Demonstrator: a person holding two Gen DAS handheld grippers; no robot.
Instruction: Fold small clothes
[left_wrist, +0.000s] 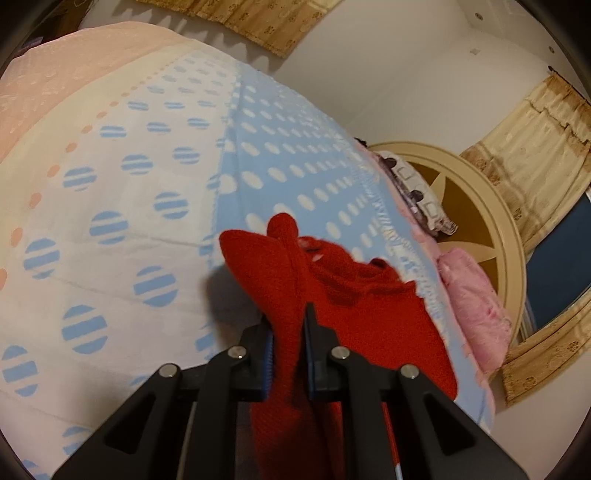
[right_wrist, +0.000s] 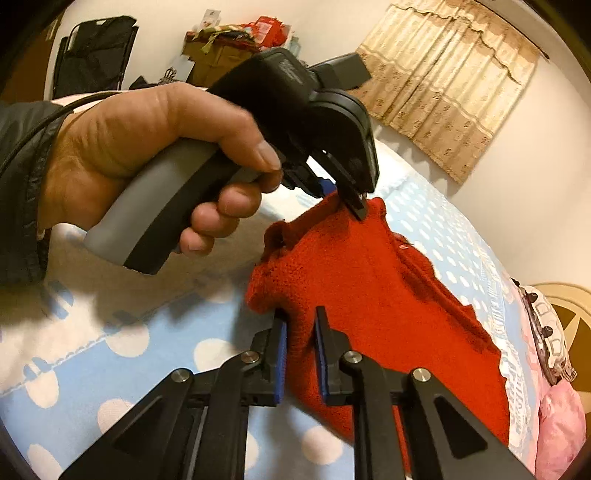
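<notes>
A small red knitted garment (right_wrist: 373, 280) is pinched at one edge by the closed black left gripper (left_wrist: 287, 325) and at another edge by the closed black right gripper (right_wrist: 298, 328), and it is held partly lifted over the blue bedspread with white dots (left_wrist: 295, 155).
</notes>
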